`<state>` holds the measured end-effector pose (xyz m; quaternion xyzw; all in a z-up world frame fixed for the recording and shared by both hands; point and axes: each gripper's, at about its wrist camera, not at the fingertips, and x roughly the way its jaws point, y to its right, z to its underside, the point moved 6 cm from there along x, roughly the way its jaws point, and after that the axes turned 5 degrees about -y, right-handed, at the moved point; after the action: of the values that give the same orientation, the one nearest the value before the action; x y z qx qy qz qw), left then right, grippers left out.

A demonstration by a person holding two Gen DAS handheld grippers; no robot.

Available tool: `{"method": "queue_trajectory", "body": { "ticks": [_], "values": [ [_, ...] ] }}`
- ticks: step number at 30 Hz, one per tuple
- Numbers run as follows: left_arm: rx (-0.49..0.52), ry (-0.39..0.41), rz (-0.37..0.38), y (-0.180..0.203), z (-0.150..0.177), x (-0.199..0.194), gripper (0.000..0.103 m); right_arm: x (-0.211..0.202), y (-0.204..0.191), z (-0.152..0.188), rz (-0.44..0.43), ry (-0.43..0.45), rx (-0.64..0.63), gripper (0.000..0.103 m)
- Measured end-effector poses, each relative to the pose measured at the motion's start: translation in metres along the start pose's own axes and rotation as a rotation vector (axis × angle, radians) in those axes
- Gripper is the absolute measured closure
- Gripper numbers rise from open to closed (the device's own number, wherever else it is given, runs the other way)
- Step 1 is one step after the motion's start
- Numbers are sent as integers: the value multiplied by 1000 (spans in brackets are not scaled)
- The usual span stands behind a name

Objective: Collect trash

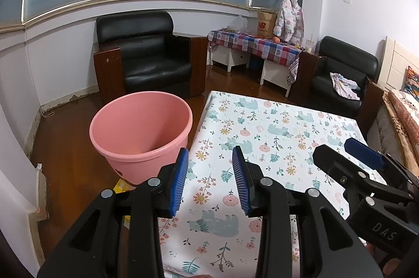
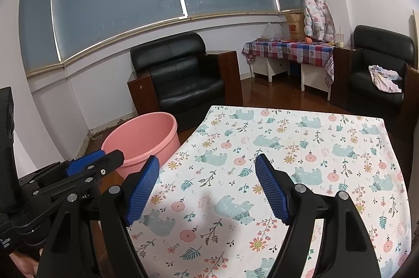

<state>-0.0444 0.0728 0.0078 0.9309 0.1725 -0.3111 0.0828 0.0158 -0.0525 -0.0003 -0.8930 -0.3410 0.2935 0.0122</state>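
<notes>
The pink bin point(image 1: 140, 131) stood on the brown wooden floor point(image 1: 65, 147) at centre left of the left wrist view, touching or just beside the left edge of the worktop point(image 1: 275, 126), its mouth open; what lay at its bottom could not be told. In the right wrist view the pink bin point(image 2: 146, 136) sat at lower left, partly hidden behind the other tool. The worktop carried a white cloth printed with bears and flowers, and no loose trash showed on the part in view. A yellow scrap point(image 1: 121, 185) lay on the floor at the foot of the bin.

The left hand-held gripper point(image 1: 210, 179) hung released over the near left edge of the worktop, its blue pads apart with nothing between them. The right hand-held gripper point(image 2: 207, 189) was likewise released above the cloth, empty.

Beyond the bin stood a black armchair point(image 1: 146, 55) against the wall under blue window blinds. To the right a small table with a checked cloth point(image 1: 256, 42) bore a paper bag point(image 1: 265, 23), and a child's jacket point(image 1: 289, 16) hung above it. A second black armchair point(image 1: 343, 73) at far right held crumpled cloth.
</notes>
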Motion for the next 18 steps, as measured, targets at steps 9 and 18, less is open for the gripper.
{"method": "queue_trajectory", "body": {
  "ticks": [9, 18],
  "values": [
    [4, -6, 2, 0, 1, 3, 68, 4, 0, 1, 0, -10, -2, 29],
    [4, -11, 3, 0, 3, 7, 68, 8, 0, 2, 1, -14, 3, 29]
  ]
}}
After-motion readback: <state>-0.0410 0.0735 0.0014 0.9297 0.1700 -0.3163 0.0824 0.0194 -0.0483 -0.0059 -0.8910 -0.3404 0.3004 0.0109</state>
